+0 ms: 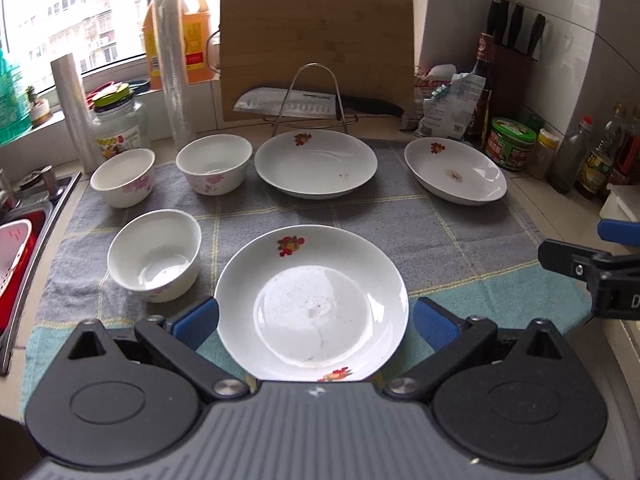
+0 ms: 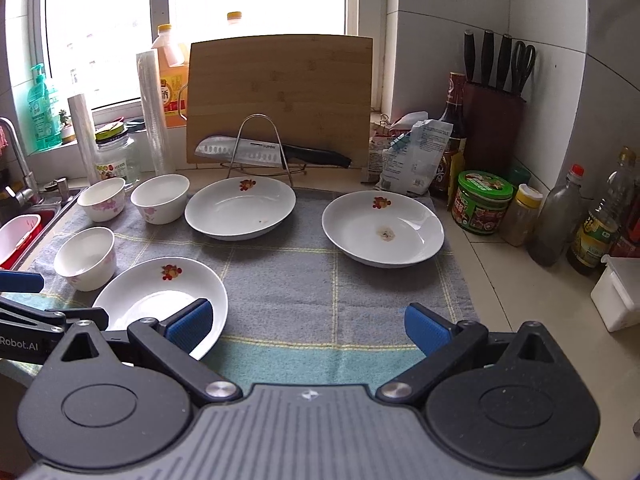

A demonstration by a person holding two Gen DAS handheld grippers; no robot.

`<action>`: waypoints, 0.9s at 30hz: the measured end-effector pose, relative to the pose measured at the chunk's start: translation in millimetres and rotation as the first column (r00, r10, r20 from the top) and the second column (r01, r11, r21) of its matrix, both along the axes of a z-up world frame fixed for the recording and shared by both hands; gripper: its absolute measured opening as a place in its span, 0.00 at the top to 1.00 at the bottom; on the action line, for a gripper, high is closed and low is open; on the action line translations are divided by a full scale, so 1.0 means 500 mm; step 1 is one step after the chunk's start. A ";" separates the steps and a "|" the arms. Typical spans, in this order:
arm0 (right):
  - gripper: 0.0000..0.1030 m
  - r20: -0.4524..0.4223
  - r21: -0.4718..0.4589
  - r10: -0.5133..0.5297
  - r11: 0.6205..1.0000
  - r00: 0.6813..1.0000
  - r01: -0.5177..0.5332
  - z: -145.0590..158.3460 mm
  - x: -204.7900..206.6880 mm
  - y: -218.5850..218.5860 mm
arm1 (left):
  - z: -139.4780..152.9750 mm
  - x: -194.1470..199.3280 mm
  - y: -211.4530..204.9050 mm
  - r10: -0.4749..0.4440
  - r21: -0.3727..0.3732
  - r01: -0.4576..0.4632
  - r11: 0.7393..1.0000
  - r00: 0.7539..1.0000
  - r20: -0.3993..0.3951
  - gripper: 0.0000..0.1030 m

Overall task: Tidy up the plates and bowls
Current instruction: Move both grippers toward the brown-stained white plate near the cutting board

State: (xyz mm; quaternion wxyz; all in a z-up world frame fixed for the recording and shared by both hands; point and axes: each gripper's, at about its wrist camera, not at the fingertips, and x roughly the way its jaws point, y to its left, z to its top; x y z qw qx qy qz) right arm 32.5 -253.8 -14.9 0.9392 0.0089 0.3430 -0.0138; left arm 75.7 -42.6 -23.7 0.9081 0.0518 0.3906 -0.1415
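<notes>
Left wrist view: the left tool, spread apart, hides the nearest plate's near rim; the right tool is likewise apart.

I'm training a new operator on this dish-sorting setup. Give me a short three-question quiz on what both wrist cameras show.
1. How many plates and how many bowls sit on the dish towel?
2. True or false: the left gripper is shut on the near plate.
3. Which plate has a brown stain at its centre? A) near plate B) back middle plate C) right plate

Key:
1. Three plates, three bowls, including the near bowl.
2. False: its jaws stand open on either side of the plate. The right gripper is open too.
3. C
</notes>
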 end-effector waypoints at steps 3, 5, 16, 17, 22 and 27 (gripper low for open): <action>0.00 -0.005 0.002 -0.016 1.000 1.000 0.016 -0.010 0.030 -0.021 | -0.005 0.042 -0.014 -0.054 -0.015 0.054 0.998 0.999 -0.008 0.01; 0.00 -0.012 0.001 -0.036 0.999 0.999 0.036 -0.018 0.048 -0.033 | -0.006 0.071 -0.021 -0.087 -0.014 0.087 0.996 0.996 -0.010 0.01; 0.00 -0.072 -0.053 -0.149 0.988 0.986 0.146 -0.060 0.122 -0.085 | -0.007 0.216 -0.073 -0.298 -0.002 0.298 0.954 0.953 -0.048 0.01; 0.00 -0.079 -0.054 -0.151 0.988 0.985 0.147 -0.065 0.125 -0.091 | -0.010 0.224 -0.082 -0.318 -0.006 0.318 0.948 0.946 -0.057 0.01; 0.00 -0.107 -0.070 -0.156 0.986 0.982 0.149 -0.090 0.138 -0.118 | -0.022 0.254 -0.124 -0.355 -0.010 0.355 0.935 0.931 -0.086 0.01; 0.00 -0.129 -0.070 -0.120 0.991 0.984 0.111 -0.118 0.159 -0.159 | -0.018 0.272 -0.178 -0.372 0.005 0.374 0.928 0.924 -0.085 0.01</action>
